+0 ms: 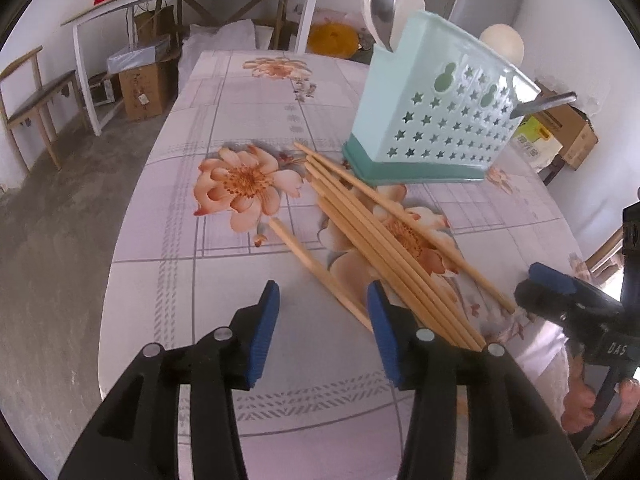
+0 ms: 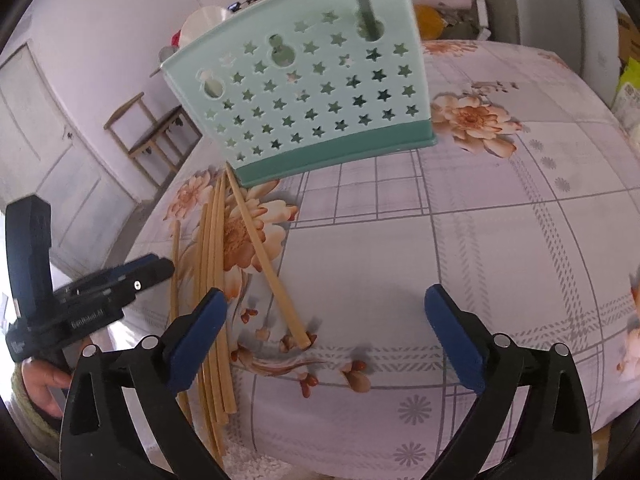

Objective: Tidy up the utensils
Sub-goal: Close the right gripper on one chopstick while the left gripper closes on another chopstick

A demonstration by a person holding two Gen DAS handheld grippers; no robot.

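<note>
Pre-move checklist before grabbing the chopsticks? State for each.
1. Left claw open, holding nothing: ok.
2. Right claw open, holding nothing: ok.
3. Chopsticks loose on the table, none gripped: ok.
4. Utensil holder upright beyond the pile: ok.
5. Free room in the holder, which already has a spoon: cannot tell.
6. Single stick isolated for pickup: not ok, most lie bunched.

Right gripper point(image 2: 324, 328) spread wide over tablecloth point(image 2: 460, 248); chopsticks point(image 2: 216, 240) lying loose beside holder point(image 2: 312, 92) (upright).
</note>
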